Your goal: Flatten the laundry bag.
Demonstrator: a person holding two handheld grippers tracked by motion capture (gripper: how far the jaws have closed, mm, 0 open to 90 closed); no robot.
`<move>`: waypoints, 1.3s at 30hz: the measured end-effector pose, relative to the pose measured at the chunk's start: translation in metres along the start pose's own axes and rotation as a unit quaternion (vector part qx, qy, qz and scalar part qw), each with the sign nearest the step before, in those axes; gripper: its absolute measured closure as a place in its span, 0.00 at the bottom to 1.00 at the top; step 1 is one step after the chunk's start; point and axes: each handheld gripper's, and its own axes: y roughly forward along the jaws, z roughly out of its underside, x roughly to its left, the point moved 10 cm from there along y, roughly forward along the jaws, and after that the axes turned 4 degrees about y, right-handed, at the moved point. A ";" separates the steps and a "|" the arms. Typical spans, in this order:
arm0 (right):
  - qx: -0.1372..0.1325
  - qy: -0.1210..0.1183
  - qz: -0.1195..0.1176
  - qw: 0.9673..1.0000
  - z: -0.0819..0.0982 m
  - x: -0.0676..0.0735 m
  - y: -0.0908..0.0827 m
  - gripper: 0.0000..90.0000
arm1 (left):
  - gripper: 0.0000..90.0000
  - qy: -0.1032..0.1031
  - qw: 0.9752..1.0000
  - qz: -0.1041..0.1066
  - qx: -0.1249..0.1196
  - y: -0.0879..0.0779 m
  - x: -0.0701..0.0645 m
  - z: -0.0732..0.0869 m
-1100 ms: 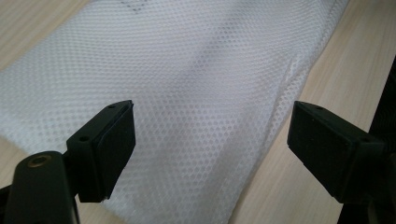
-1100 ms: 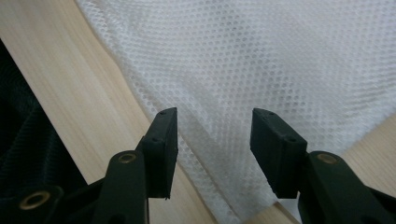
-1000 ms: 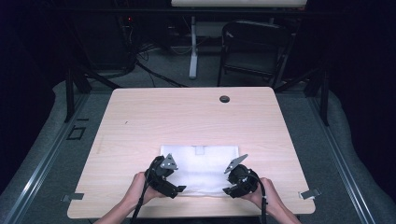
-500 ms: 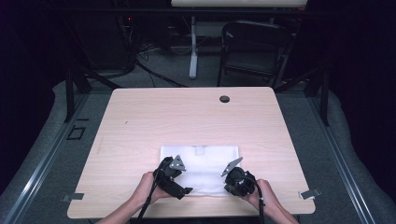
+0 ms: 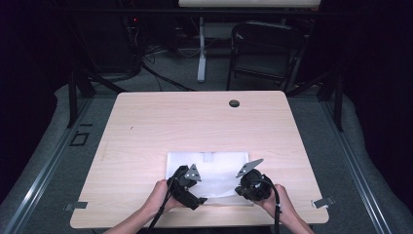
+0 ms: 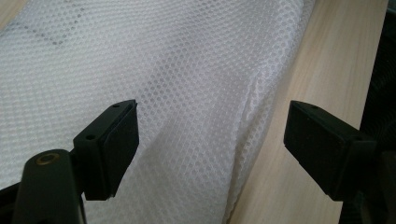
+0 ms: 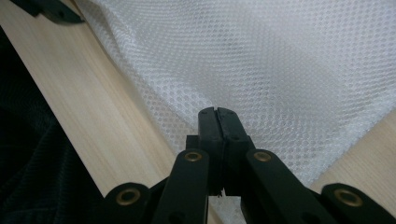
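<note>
In the high view a white mesh cloth (image 5: 214,171) lies flat as a wide rectangle in the lower middle of the frame, near the front edge of a pale wood-grain table (image 5: 160,126) with rounded corners and a small dark round grommet (image 5: 234,103) near its far edge. The left gripper (image 5: 191,191) sits at the cloth's lower left and the right gripper (image 5: 247,186) at its lower right, each black with a grey three-cornered plate on top; the hands and forearms are cut off by the bottom edge, and the jaws are too small to read here. Grey carpet surrounds the table, and a dark folding chair (image 5: 263,48) and tangled cables stand in the dim upper part. In the left gripper view the cloth (image 6: 177,79) fills the upper left as fine honeycomb netting with a soft raised fold running down to the bottom; the jaws of the left gripper (image 6: 212,140) stand wide apart and have just been closing a little, one over the mesh, the other over bare wood at right, gripping nothing. In the right gripper view the jaws of the right gripper (image 7: 218,122) have just been closing and meet tightly at the cloth's (image 7: 261,60) near edge; whether mesh is pinched between them is hard to make out. Wood runs diagonally at left, beside dark fabric.
</note>
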 end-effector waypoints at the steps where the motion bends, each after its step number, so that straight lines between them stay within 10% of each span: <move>1: -0.005 0.001 -0.003 1.000 -0.001 0.000 0.000 1.00 | 0.21 0.002 1.000 0.001 0.000 0.002 -0.001 -0.001; 27: -0.022 0.011 -0.009 1.000 -0.009 0.001 -0.007 1.00 | 0.51 0.027 0.999 0.027 -0.010 0.012 -0.013 -0.010; 39: -0.030 0.018 -0.017 0.999 -0.011 0.002 -0.007 1.00 | 0.80 0.047 0.998 0.027 -0.017 0.018 -0.016 -0.017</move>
